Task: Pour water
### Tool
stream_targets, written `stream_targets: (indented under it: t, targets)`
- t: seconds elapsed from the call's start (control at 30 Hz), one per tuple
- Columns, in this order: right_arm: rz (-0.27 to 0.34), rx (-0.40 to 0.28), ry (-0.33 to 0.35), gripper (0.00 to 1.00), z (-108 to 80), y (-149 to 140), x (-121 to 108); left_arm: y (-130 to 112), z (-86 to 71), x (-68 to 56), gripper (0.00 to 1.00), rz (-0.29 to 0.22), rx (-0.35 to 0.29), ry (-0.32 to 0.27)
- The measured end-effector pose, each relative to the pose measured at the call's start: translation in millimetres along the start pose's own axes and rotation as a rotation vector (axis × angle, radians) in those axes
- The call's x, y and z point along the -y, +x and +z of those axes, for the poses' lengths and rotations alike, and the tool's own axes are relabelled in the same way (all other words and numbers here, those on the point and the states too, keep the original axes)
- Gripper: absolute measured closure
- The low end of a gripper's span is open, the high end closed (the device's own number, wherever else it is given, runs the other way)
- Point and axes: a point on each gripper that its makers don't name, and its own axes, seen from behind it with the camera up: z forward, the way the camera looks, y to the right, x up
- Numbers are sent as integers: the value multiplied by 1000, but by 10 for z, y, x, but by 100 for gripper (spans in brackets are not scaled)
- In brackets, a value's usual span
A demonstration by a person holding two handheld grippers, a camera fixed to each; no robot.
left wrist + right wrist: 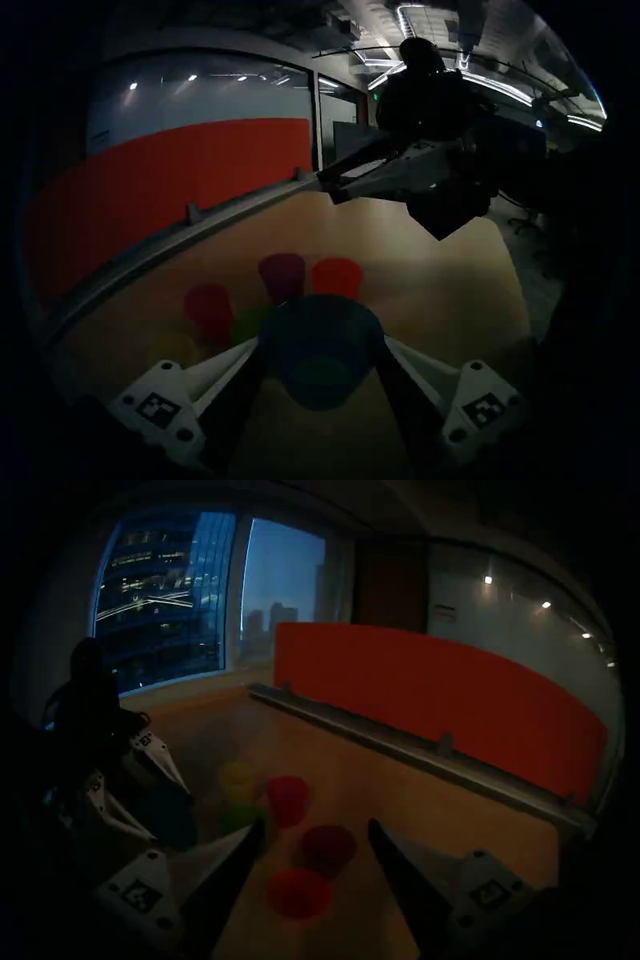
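The room is dim. My left gripper [320,346] is shut on a blue cup [322,364], which stands upright between both fingers just above the wooden table [432,280]. Beyond it stand a red cup [210,308], a purple cup [282,276] and an orange-red cup [336,278]. My right gripper [316,832] is open with nothing between its fingers, above the cluster of cups; a red cup [298,892] and a dark red cup [328,848] lie just past its tips. The right gripper view also has the left gripper [160,788] with the blue cup [172,816] at the left.
A green cup [240,816], a yellow cup [238,780] and another red cup [286,796] stand together mid-table. An orange partition [448,692] with a grey rail runs along the table's far edge. The right gripper [332,188] and a dark figure [424,96] hang opposite.
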Motion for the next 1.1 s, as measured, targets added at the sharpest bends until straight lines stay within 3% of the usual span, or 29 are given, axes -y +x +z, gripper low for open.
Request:
stream_targets:
  t: [0.67, 1.1]
  targets:
    - [-28, 44, 56, 0, 138, -204, 201, 322, -435, 455, 14, -31, -91, 138]
    - [-57, 78, 103, 0, 277, -336, 389, 455, -713, 653, 14, -54, -150, 201]
